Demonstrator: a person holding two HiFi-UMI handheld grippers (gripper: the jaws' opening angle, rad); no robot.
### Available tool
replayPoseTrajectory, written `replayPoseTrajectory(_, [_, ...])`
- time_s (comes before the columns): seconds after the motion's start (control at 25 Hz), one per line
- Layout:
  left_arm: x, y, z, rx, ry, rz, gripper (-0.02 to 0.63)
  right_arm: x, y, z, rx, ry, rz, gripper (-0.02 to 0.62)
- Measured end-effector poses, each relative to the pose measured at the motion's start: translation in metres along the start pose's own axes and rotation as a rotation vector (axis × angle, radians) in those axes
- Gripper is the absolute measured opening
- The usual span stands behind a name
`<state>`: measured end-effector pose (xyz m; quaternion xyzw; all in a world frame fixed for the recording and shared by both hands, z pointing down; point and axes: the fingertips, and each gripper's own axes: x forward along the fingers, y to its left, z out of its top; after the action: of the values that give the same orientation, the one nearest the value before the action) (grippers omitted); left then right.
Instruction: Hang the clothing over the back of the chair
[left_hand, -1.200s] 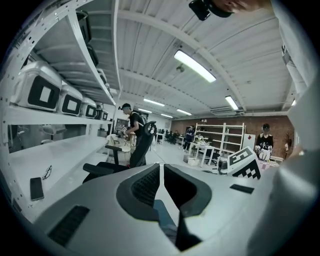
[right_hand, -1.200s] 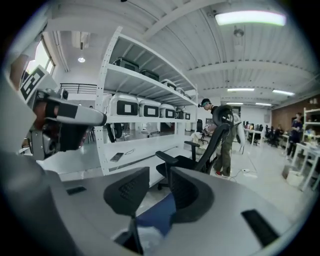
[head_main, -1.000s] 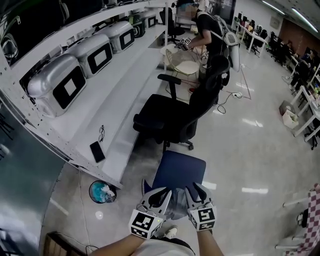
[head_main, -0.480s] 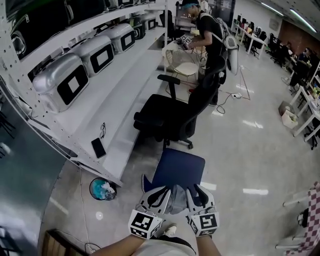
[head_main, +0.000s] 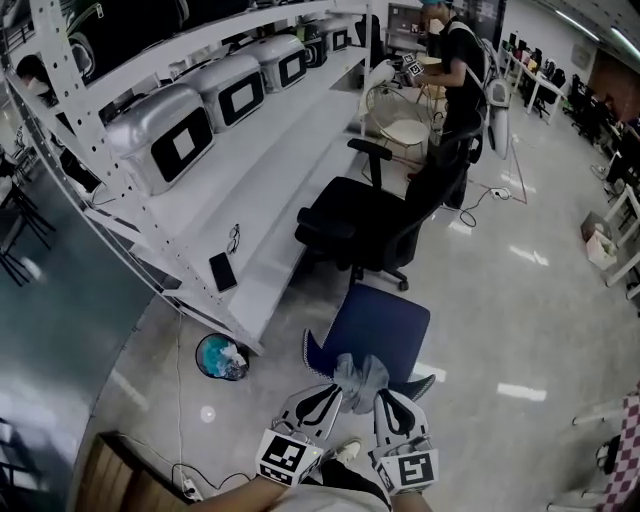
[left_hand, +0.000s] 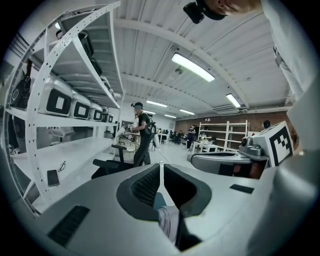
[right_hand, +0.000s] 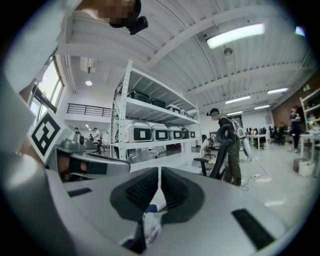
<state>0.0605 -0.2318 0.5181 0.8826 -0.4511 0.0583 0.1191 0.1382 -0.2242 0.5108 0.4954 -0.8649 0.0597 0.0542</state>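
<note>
Raised since a second ago, the soft, light clothing (head_main: 360, 376) bunches above the blue chair (head_main: 388, 318), my left claw (head_main: 331, 394) pinching its edge, my right claw (head_main: 387, 398) closing on it.

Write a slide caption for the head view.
Left gripper holds a grey garment over a blue chair as the right gripper jaws close on it.

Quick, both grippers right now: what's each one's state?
Left gripper: shut, gripping the grey clothing.
Right gripper: jaws closing, the same clothing between them.
</note>
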Motion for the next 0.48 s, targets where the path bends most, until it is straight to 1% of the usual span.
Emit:
replayPoseTrajectory(0.12, [-0.018,0.0,-0.009,-0.017,0.011,-0.018,0.028,-0.005,0.017,-0.007,0.038,0.024,-0.005,0.029])
replayPoseTrajectory(0.28, [-0.045,0.005,-0.005,-0.006,-0.025,-0.057,0.028,-0.014,0.046,-0.002,0.003,0.018,-0.058,0.029])
replayPoseTrajectory(0.48, [-0.089,0.015,-0.011,-0.029,-0.05,-0.105,0.028,-0.027,0.1,0.013,-0.03,0.002,-0.103,0.029])
